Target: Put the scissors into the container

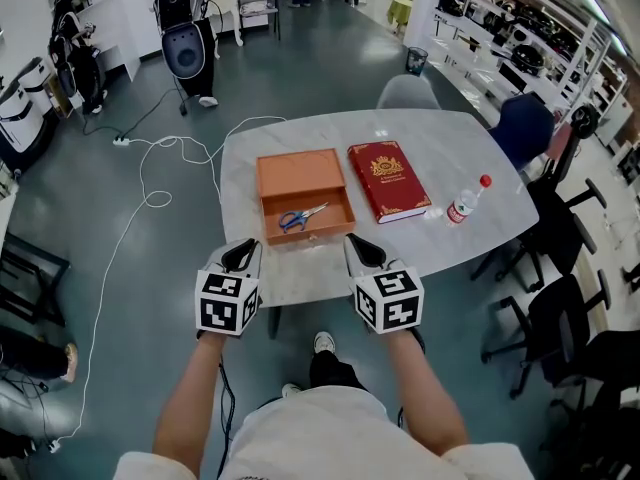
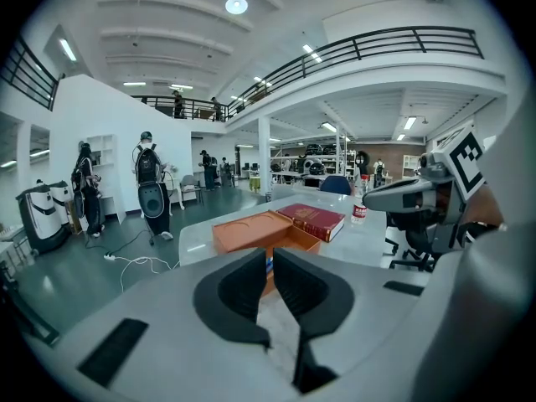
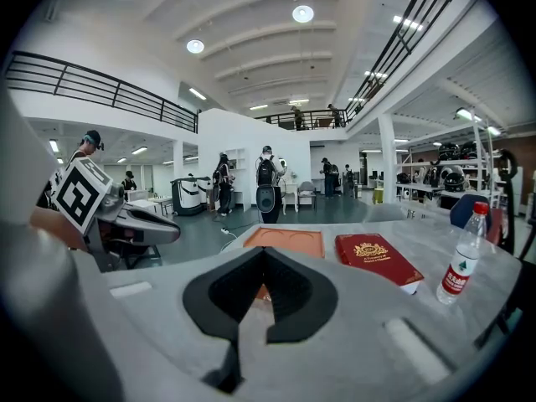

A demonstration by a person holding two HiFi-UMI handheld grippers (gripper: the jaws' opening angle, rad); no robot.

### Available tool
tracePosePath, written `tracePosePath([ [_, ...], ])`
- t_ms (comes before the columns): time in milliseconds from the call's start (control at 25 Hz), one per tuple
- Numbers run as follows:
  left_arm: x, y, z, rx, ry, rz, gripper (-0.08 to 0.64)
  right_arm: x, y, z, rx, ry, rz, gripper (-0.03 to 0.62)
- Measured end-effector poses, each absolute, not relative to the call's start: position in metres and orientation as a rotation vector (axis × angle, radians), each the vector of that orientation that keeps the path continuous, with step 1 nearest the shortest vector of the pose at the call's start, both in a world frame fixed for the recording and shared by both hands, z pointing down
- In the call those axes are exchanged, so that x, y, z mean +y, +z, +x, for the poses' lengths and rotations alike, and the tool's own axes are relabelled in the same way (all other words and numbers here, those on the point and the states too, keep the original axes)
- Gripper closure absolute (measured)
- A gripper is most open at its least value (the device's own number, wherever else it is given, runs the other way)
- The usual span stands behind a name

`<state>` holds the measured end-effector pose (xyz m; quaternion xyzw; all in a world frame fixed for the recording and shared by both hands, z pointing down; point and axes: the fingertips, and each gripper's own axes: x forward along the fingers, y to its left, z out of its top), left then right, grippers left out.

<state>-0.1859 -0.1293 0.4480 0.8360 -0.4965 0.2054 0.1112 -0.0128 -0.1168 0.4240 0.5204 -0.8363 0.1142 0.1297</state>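
Note:
Blue-handled scissors [image 1: 301, 216] lie inside the front tray of the open orange container [image 1: 308, 235], whose lid [image 1: 300, 173] lies flat behind it on the white marble table [image 1: 450, 148]. My left gripper [image 1: 240, 257] hovers at the table's near edge, just left of the container's front. It is shut with nothing held, only a thin slit between its pads. My right gripper [image 1: 364, 253] is level with it, just right of the container, shut and empty too. The container [image 2: 251, 231] lies straight ahead in the left gripper view, and in the right gripper view the container [image 3: 286, 241] is ahead, slightly left.
A red book [image 1: 388, 180] lies right of the container, and a small water bottle [image 1: 465, 204] stands further right. Grey and black chairs [image 1: 560, 298] crowd the table's right side. A white cable [image 1: 150, 200] loops over the floor on the left.

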Motion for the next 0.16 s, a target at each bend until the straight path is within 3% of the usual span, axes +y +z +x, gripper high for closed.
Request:
tracePosePath([
  [160, -0.1281, 0.4485, -0.1862, -1.454, 0.607, 2.456, 0.529, -0.1165, 0.4225, -0.0134, -2.431, 0.328, 1.511, 0.588],
])
